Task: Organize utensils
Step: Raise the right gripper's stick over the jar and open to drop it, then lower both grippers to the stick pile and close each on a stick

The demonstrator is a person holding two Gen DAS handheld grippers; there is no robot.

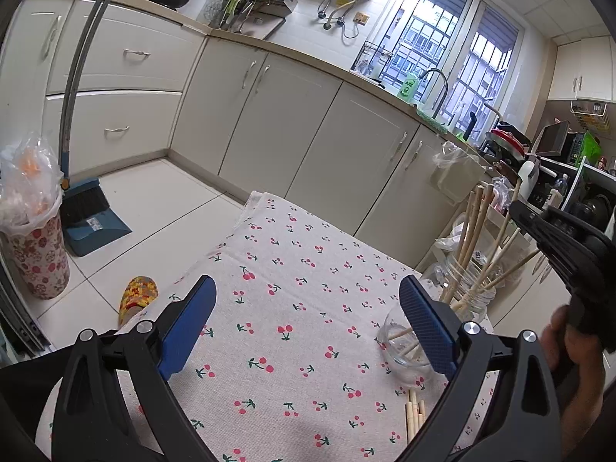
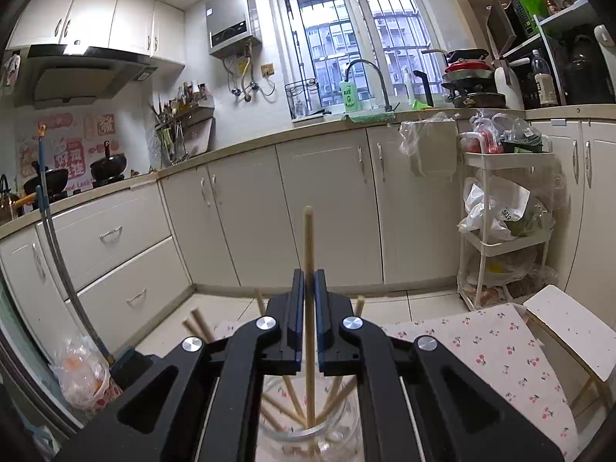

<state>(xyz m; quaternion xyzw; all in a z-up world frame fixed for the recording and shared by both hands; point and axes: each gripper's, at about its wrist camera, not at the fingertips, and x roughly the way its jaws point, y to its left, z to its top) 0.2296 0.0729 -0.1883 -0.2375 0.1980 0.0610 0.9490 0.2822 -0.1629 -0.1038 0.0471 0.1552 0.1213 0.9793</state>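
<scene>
My right gripper (image 2: 308, 281) is shut on one pale wooden chopstick (image 2: 308, 238), held upright with its lower end inside a clear glass jar (image 2: 335, 423) that holds several other chopsticks. In the left wrist view that jar (image 1: 475, 292) stands at the table's right edge with chopsticks fanning out of it, and the right gripper's black body (image 1: 566, 246) sits above and to the right, a hand (image 1: 569, 350) under it. My left gripper (image 1: 308, 296) stands open over the cherry-print cloth (image 1: 292, 269), nothing between its blue pads. A small empty-looking glass (image 1: 400, 346) and loose chopsticks (image 1: 414, 415) lie near its right finger.
White kitchen cabinets (image 1: 308, 123) line the far side. A broom and dustpan (image 1: 88, 215) and a floral bin with a plastic bag (image 1: 34, 238) stand on the tiled floor at left. A white shelf cart (image 2: 504, 231) and a white stool (image 2: 569, 327) stand right of the table.
</scene>
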